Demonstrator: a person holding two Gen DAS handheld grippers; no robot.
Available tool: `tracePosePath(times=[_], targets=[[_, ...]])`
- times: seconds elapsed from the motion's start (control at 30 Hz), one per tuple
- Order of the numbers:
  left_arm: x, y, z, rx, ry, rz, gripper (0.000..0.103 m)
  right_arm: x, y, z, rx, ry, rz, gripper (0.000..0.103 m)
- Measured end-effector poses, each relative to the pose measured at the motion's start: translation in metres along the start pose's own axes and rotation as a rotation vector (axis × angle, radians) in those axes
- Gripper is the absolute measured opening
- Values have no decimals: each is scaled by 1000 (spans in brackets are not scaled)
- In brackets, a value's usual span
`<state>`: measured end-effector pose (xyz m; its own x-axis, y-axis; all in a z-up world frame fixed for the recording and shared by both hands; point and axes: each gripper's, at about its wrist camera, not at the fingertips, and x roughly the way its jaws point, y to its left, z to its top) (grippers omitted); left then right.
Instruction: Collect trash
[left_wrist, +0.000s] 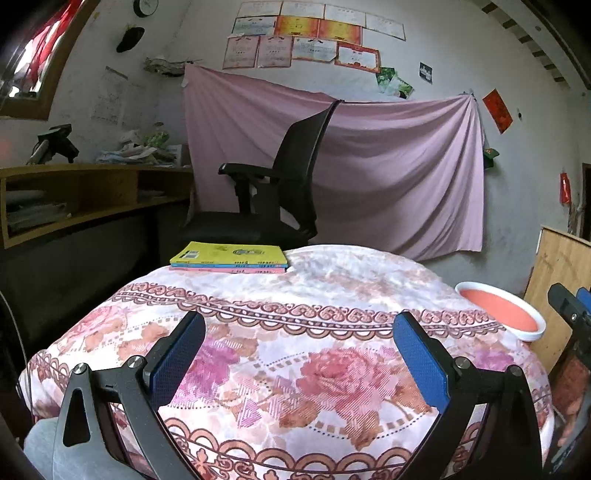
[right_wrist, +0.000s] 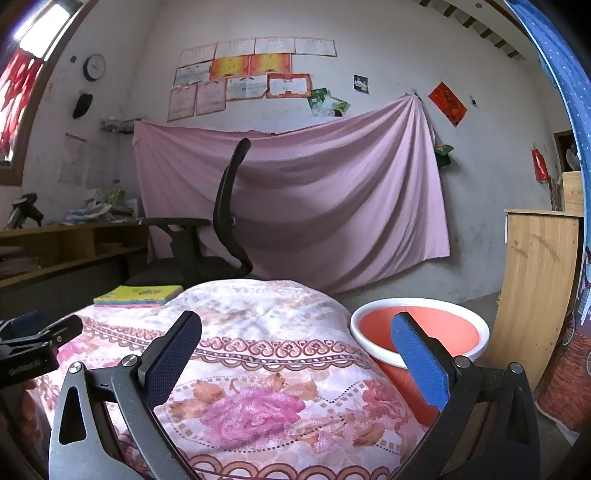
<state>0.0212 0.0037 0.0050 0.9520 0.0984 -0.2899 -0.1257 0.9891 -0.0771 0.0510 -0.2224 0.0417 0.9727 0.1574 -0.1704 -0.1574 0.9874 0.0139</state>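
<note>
A floral pink-and-white cloth (left_wrist: 295, 350) covers the table in front of me. My left gripper (left_wrist: 299, 332) hovers over it, open, nothing between its blue pads. My right gripper (right_wrist: 295, 332) is open too and empty, above the cloth's right side (right_wrist: 258, 369). An orange bin with a white rim (right_wrist: 421, 328) stands just beyond the table's right edge; it also shows at the right in the left wrist view, the bin (left_wrist: 506, 310). No loose trash shows on the cloth. The right gripper's body (left_wrist: 569, 310) pokes in at the right edge of the left view.
A stack of books, yellow on top (left_wrist: 229, 256), lies at the table's far edge. A black office chair (left_wrist: 273, 192) stands behind, before a pink sheet (left_wrist: 388, 166) on the wall. A wooden desk (left_wrist: 74, 192) runs along the left, a wooden cabinet (right_wrist: 535, 288) at right.
</note>
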Motion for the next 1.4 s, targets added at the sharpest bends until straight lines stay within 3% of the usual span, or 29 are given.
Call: tracePosePath(times=[1.4], targets=[[8,4,-9,2,-9,15,100,8,-1,-7,2,12,-7,103]])
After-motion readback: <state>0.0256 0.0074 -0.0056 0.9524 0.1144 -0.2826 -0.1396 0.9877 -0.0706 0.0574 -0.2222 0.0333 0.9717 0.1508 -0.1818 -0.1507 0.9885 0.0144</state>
